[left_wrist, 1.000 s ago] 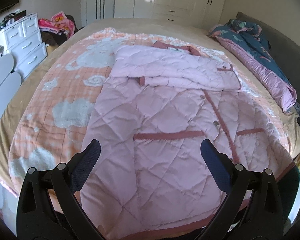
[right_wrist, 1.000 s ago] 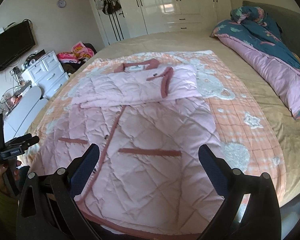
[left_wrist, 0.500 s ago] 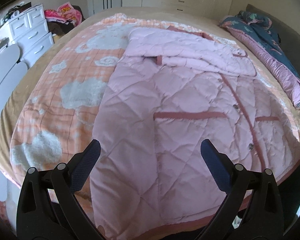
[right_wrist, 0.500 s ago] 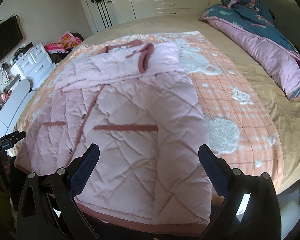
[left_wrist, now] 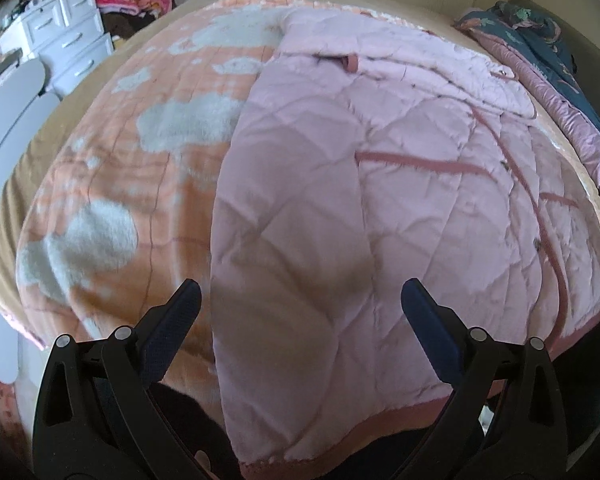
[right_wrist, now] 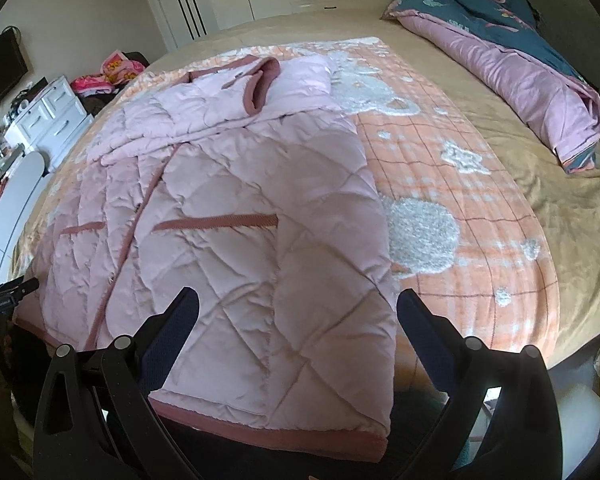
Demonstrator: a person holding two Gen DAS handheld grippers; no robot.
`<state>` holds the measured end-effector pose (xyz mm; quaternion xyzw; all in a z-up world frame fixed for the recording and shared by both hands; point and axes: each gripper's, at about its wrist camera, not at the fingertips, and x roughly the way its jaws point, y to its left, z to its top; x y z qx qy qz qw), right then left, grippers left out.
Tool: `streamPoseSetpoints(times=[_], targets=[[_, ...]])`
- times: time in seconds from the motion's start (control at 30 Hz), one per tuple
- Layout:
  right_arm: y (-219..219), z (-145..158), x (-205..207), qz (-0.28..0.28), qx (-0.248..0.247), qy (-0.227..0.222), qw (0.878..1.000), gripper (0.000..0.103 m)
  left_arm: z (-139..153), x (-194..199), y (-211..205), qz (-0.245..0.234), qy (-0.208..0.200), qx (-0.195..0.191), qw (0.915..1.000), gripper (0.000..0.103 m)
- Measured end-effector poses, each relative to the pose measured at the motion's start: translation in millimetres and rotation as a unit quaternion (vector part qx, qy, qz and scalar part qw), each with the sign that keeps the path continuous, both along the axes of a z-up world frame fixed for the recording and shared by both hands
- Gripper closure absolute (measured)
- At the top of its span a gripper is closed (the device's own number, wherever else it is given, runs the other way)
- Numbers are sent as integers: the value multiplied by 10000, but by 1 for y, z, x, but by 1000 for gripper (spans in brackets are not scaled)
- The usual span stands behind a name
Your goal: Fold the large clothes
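Quilted pink coat [left_wrist: 380, 200] lies front-up on the orange-and-white blanket [left_wrist: 140, 168] covering the bed [right_wrist: 540, 208], hem toward the near bed edge, collar toward the far side. Both sleeves [right_wrist: 220, 112] are laid across the chest, which suggests the sleeve stage is done and a lengthwise fold from the hem is due.

Left hand-held gripper [left_wrist: 300, 320]: jaws spread wide, nothing between them, poised above the coat's lower left portion near its side edge. Right hand-held gripper [right_wrist: 298, 320]: likewise spread and empty, poised above the lower right portion, its right finger [right_wrist: 424, 332] close to the coat's side edge. Judged reason for this placement: each unit is lined up with one hem corner so the bottom can be lifted evenly.

The dark pink hem band [right_wrist: 268, 436] overhangs the bed edge; what lies below it is in shadow and cannot be made out. Whether either gripper touches the fabric cannot be told. The left view is blurred in its lower half. A rolled duvet [right_wrist: 520, 72] sits well apart on the far right of the bed.
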<state>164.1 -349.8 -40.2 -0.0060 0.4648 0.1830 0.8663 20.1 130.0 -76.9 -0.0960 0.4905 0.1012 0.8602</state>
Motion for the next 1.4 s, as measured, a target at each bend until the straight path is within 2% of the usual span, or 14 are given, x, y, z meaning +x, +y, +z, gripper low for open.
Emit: streamPoseSetpoints(times=[0.1, 0.3, 0.57, 0.77, 0.83, 0.93, 1.0, 1.07, 1.1, 1.13, 1.2, 1.23, 1.27, 1.4], targets=[[-2, -5, -1, 29, -92, 66, 9999, 4, -7, -3, 4, 0, 106, -171, 9998, 9], [-7, -16, -2, 97, -180, 336, 9992, 4, -21, -4, 5, -30, 303, -268, 9992, 9], [-7, -38, -2, 191, -492, 774, 9956, 4, -22, 2, -4, -364, 148, -347, 9986, 10], [-10, -48, 0, 288, -641, 1077, 9917, 4, -18, 2, -20, -679, 24, -48, 9977, 34], [-11, -51, 2, 386, -586, 1234, 9899, 4, -15, 1, -18, -666, -31, -50, 9978, 48], [-12, -56, 7, 504, -483, 1457, 9869, 5, -12, 0, -11, -595, -72, -104, 9981, 62], [-9, -58, 6, 609, -439, 1525, 9854, 6, -11, -2, -6, -564, -100, -220, 9981, 65], [-3, -62, 4, 834, -321, 1696, 9814, 29, -9, -4, -4, -591, -107, -256, 9979, 66], [-1, -62, 3, 896, -343, 1709, 9806, 30, -8, -6, -4, -612, -107, -249, 9978, 66], [1, -63, 0, 958, -403, 1685, 9802, 36, -8, -7, -5, -620, -106, -255, 9977, 67], [3, -58, -5, 1111, -274, 1609, 9803, 56, -8, -10, -5, -650, -87, -263, 9975, 66], [4, -54, -8, 1185, -158, 1549, 9807, 72, -7, -13, -4, -656, -84, -286, 9974, 66], [4, -46, -12, 1276, -36, 1394, 9820, 78, -6, -16, -3, -661, -70, -317, 9973, 66], [-1, -16, -14, 1240, 549, 918, 9865, 83, -7, -22, 0, -657, 2, -498, 9966, 66]])
